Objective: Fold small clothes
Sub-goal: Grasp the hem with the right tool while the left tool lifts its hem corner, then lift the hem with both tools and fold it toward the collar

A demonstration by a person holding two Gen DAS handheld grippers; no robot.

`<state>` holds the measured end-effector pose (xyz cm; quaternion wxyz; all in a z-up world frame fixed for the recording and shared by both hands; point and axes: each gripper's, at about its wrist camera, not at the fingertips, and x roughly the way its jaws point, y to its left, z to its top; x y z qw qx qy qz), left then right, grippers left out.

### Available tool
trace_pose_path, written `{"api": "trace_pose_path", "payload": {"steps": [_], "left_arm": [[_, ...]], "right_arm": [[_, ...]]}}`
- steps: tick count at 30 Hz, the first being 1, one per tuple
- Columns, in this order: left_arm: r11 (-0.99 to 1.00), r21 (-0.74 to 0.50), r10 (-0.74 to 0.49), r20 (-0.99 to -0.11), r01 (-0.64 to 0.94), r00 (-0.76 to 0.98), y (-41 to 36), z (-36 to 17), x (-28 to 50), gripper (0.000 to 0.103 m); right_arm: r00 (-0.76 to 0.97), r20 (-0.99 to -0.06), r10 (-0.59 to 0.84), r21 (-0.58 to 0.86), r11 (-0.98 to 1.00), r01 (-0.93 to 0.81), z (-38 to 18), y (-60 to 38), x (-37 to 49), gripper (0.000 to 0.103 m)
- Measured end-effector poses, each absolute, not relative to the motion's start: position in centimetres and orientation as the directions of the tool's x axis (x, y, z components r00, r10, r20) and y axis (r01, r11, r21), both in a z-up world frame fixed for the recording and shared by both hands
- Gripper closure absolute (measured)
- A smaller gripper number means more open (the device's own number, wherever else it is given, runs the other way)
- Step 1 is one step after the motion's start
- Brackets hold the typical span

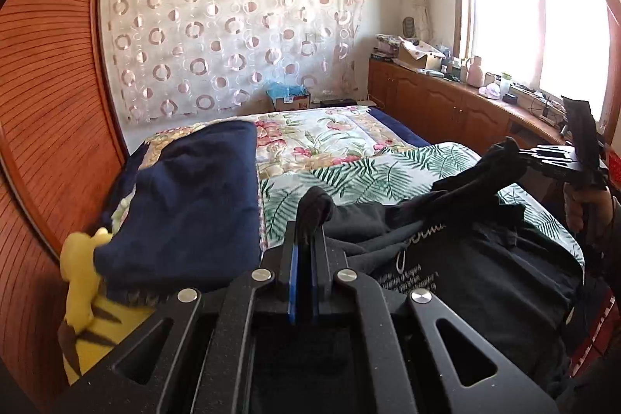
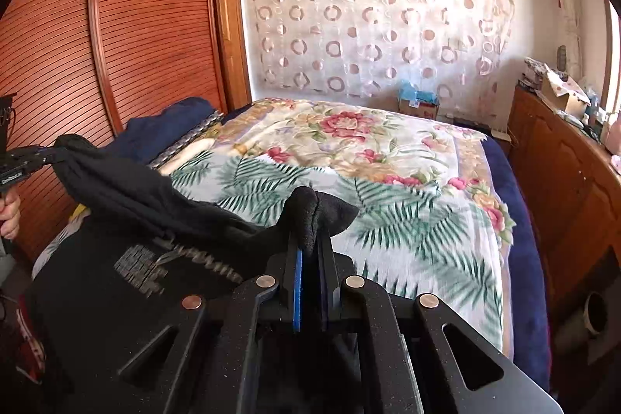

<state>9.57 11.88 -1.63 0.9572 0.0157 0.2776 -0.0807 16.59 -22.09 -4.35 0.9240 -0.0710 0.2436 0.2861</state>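
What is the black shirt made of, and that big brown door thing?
The black shirt looks like soft knit cotton: matte, and it droops where the left gripper and right gripper pinch it. The wardrobe door seems to be varnished wood, reddish and slightly shiny, with thin slats.

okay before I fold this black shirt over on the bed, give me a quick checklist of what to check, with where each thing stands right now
1. Left gripper clamped on the black shirt: ok, fabric is pinched between its fingers.
2. Right gripper clamped on the shirt: ok, a bunched edge sits in its closed jaws.
3. Held edge lifted off the bed: ok, it spans between both grippers above the bedspread.
4. Shirt lying flat underneath: not ok, it looks rumpled around the white print.
5. Landing area ahead free: ok on the bedspread; the navy blanket lies to the left.
6. Sleeves tucked in: cannot tell.
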Motion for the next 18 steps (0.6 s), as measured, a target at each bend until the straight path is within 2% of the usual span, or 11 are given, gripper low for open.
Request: {"api": "trace_pose_path", "payload": {"steps": [3,9,13,18], "left_arm": [[0.988,-0.023,-0.139,-0.552,0.151,0.822,12.3,-3.1,6.9,0.097],[0.985,-0.154,-0.157,-0.558,0.084,0.815,14.5,-5.0,1.3,0.097],[0.985,-0.158,-0.151,-0.57,0.072,0.808,14.4,-5.9,-0.9,0.097],[0.987,-0.152,-0.138,-0.577,0.061,0.805,14.3,-5.5,-3.5,0.097]], "right_arm": [[0.72,-0.487,0.494,0.038,0.836,-0.548,-5.2,-24.1,13.5,0.097],[0.693,-0.489,0.53,0.131,0.83,-0.542,-6.1,-28.0,6.1,0.097],[0.686,-0.52,0.509,0.113,0.837,-0.535,-5.5,-29.2,2.7,0.097],[0.671,-0.553,0.493,0.156,0.853,-0.498,-4.4,-32.0,0.4,0.097]]}}
